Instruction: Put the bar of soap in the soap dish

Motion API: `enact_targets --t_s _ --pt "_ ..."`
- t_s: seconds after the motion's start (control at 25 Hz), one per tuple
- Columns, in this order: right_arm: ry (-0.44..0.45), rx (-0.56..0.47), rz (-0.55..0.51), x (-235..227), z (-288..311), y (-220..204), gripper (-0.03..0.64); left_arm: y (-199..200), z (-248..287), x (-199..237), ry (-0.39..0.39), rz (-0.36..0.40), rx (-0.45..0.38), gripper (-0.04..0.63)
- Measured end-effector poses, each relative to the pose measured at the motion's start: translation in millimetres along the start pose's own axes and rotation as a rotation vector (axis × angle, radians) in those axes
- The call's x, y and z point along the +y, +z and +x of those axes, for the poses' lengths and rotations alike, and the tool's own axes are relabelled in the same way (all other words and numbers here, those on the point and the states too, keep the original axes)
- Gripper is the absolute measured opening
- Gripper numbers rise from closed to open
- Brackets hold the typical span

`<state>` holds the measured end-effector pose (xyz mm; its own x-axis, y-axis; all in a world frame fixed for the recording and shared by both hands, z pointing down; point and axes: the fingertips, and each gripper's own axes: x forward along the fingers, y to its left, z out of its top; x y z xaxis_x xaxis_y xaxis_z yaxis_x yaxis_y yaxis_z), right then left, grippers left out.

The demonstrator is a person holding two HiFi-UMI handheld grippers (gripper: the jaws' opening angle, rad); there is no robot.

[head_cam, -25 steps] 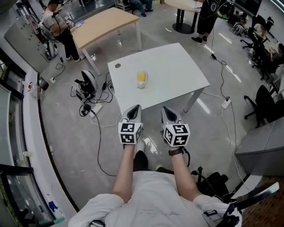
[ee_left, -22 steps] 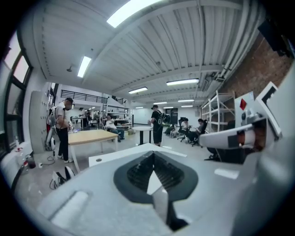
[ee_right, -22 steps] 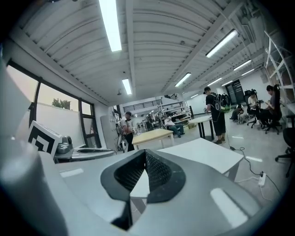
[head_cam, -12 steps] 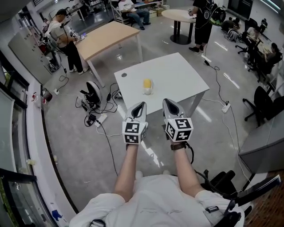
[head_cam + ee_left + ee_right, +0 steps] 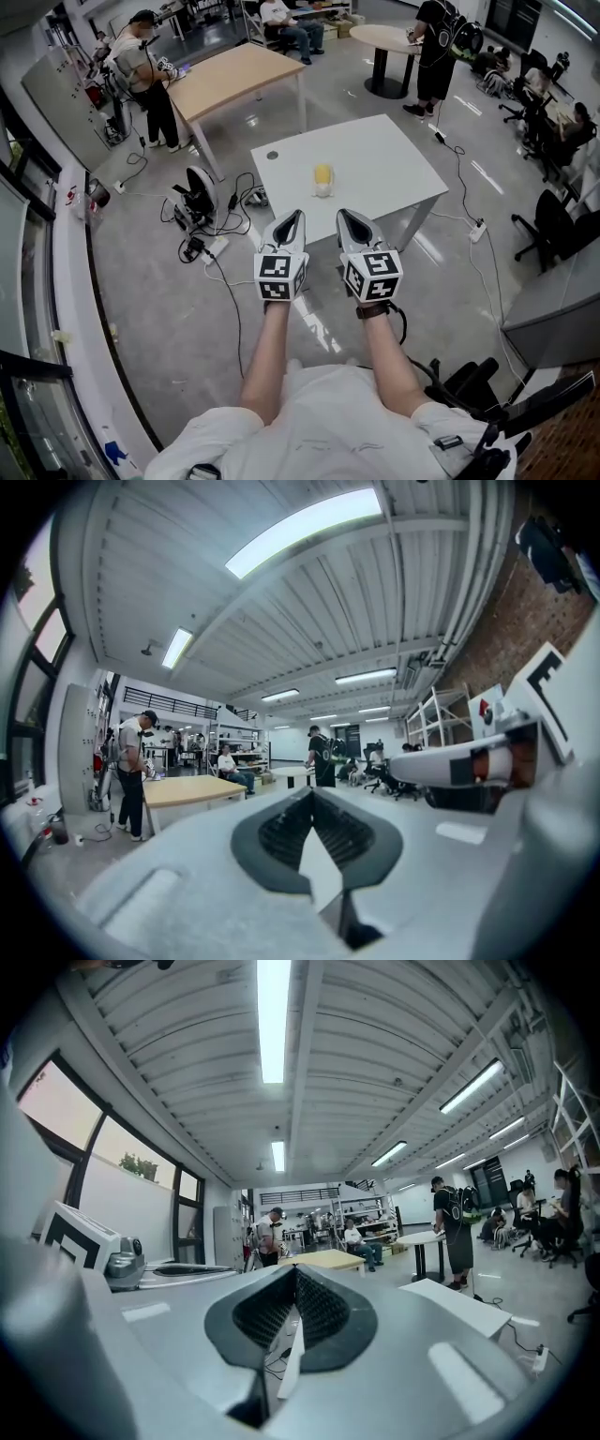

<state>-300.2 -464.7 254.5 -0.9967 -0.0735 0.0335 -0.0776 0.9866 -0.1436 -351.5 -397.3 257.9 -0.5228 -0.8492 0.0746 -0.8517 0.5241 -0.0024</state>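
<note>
The yellow bar of soap (image 5: pixel 323 173) is seen near the middle of the white table (image 5: pixel 394 159). It rests on a pale thing taken to be the soap dish (image 5: pixel 323 191), which is too small to be made out surely. Both grippers are held level before the table's near edge, well short of the soap. The left gripper (image 5: pixel 292 219) is to the soap's left and the right gripper (image 5: pixel 345 217) slightly to its right. Each pair of jaws is clenched with nothing between. Open tabletop lies on every side of the soap, and a round grommet (image 5: pixel 273 156) is set near the left corner. Cables (image 5: pixel 220 246) are spread over the floor (image 5: pixel 150 281) left of the table, and a power strip (image 5: pixel 478 231) lies to the right.
</note>
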Motion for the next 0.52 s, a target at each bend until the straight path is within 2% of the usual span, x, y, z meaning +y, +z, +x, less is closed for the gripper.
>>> enact_targets --t_s 0.52 --pt "-0.018 0.027 -0.005 -0.5 -4.1 3.0 0.009 0.3 -0.2 -3.3 -0.016 -0.022 -0.007 0.000"
